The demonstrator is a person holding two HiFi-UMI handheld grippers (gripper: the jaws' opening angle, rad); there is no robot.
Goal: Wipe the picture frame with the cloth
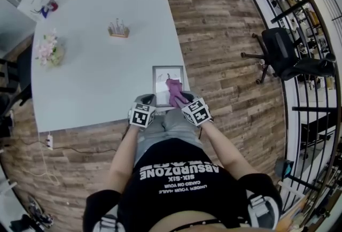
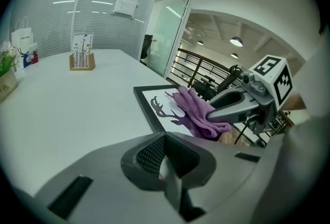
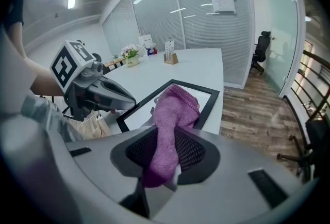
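Observation:
A black picture frame (image 1: 168,69) with a white print lies flat at the near edge of the white table (image 1: 96,70). In the right gripper view the frame (image 3: 209,105) shows beyond the jaws, and in the left gripper view the frame (image 2: 145,101) lies to the right. My right gripper (image 1: 180,101) is shut on a purple cloth (image 1: 174,89), which drapes onto the frame's near right part. The cloth (image 3: 170,125) runs between the jaws; the same cloth (image 2: 198,112) hangs from the right gripper (image 2: 214,113). My left gripper (image 1: 148,101) sits at the table edge beside the frame, shut on nothing.
On the table stand a small wooden card holder (image 1: 118,29), a flower pot (image 1: 49,52) at the left edge and paper bags (image 1: 37,2) at the far corner. A black office chair (image 1: 286,54) stands on the wood floor to the right, near a railing.

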